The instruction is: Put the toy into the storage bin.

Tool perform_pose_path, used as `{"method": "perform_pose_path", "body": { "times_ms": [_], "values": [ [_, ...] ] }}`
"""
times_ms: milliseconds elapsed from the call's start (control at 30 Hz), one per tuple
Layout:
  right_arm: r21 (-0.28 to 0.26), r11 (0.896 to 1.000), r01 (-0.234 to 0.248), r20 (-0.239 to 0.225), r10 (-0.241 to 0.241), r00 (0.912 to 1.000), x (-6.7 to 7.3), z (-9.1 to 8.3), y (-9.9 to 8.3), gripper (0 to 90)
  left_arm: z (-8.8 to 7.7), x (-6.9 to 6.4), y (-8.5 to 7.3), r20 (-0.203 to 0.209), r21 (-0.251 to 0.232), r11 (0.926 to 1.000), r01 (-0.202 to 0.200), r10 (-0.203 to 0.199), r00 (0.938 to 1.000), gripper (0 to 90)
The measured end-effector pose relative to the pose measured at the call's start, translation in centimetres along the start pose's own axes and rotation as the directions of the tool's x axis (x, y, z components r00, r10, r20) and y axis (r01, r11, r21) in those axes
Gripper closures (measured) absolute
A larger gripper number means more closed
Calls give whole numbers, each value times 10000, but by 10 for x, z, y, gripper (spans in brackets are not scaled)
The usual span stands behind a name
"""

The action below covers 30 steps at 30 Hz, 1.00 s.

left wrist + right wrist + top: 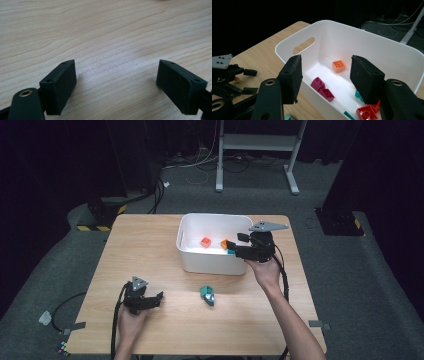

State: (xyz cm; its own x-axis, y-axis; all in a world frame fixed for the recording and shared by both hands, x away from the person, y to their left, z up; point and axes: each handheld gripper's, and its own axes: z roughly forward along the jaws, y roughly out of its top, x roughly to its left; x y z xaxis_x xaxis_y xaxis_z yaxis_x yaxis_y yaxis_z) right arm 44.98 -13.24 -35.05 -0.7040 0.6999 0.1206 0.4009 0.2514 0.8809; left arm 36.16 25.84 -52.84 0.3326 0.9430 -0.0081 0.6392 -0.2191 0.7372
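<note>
While both grippers' fingers gape empty, white bin [372, 47] holds orange brick [338, 66], magenta bricks [322, 88], red brick [367, 112].

A white bin [210, 262] stood upright on the far half of the table, open at the top, with rounded corners and a slot handle cut into one end wall. Bricks lay loose on its floor: an orange brick [338, 66] studs up near the middle, two magenta bricks [322, 89] touching each other by the near wall, a red brick [367, 112] in the near corner with teal bits beside it. Outside, a teal brick [207, 295] lay on the wood just in front of the bin.
</note>
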Motion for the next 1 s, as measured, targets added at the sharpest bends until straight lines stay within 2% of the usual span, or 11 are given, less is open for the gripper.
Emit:
{"method": "perform_pose_path", "body": {
  "times_ms": [267,433,667,833,1000],
  "values": [
    [-207,9998,13,-154,-16,9999,6,-14,-14,428,0,0,0,-2,0,10000,-2,2,10000,165],
    [-427,9990,140,60,-138,9999,10,-25,-27,434,0,0,0,1,1,10000,0,0,10000,164],
    [-447,9989,169,31,-168,9999,15,-35,-43,434,0,0,0,-7,2,10000,-9,9,10000,164],
    [-327,9991,277,-61,-279,9996,22,-35,-60,434,0,0,0,-7,4,10000,-7,7,10000,164],
    [-162,9997,189,-196,-192,9996,28,-31,-76,434,0,0,0,-7,4,10000,-8,8,10000,164]
  ]
}}
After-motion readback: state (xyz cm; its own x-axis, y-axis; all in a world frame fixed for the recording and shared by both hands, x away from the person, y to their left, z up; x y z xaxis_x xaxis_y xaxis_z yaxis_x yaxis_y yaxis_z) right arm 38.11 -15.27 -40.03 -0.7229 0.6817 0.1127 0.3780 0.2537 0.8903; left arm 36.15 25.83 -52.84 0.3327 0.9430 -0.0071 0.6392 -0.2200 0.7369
